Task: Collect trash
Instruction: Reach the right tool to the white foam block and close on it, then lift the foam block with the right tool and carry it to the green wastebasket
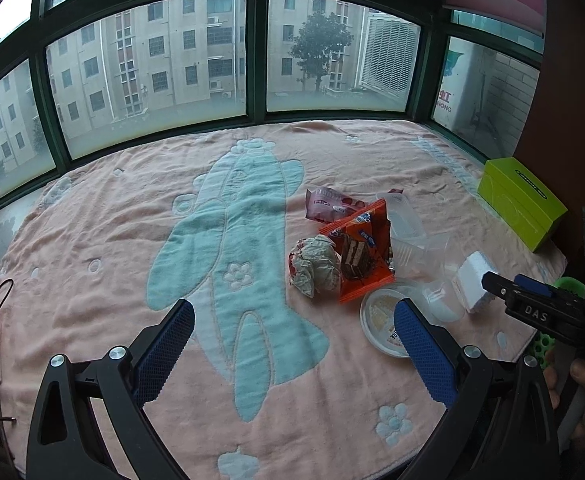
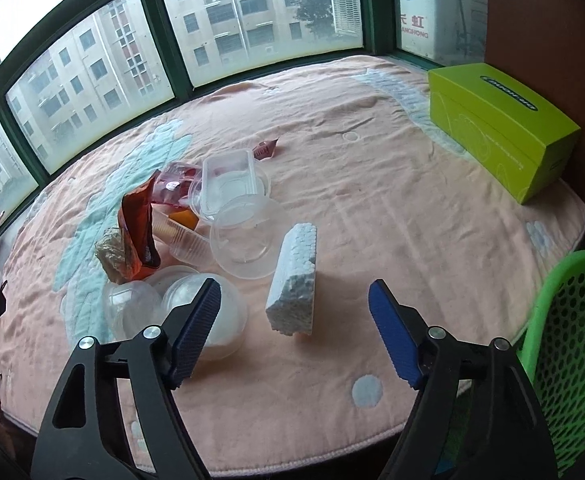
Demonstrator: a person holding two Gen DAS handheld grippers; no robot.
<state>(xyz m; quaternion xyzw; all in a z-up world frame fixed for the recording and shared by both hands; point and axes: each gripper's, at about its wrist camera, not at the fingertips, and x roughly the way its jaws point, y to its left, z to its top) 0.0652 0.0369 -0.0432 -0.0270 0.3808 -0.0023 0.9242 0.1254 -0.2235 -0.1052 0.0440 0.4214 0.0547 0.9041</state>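
My left tool (image 1: 294, 326) hangs with jaws spread and empty over the pink towel (image 1: 112, 280); one blue pad covers part of the round lid (image 1: 376, 316) at lower right. My right tool (image 2: 294, 312) is also released, nothing gripped. The white foam block (image 2: 294, 280) stands on edge just beyond the gap between its pads, apart from both. The green basket (image 2: 568, 344) is cut off at the right edge, its inside hidden. Further up lie clear plastic cups (image 2: 244, 244), apparently empty, an orange wrapper (image 2: 138, 228), crumpled paper (image 1: 316, 264) and a pink wrapper (image 1: 328, 202). Farthest, upper right, sits the green tissue box (image 2: 500, 128).
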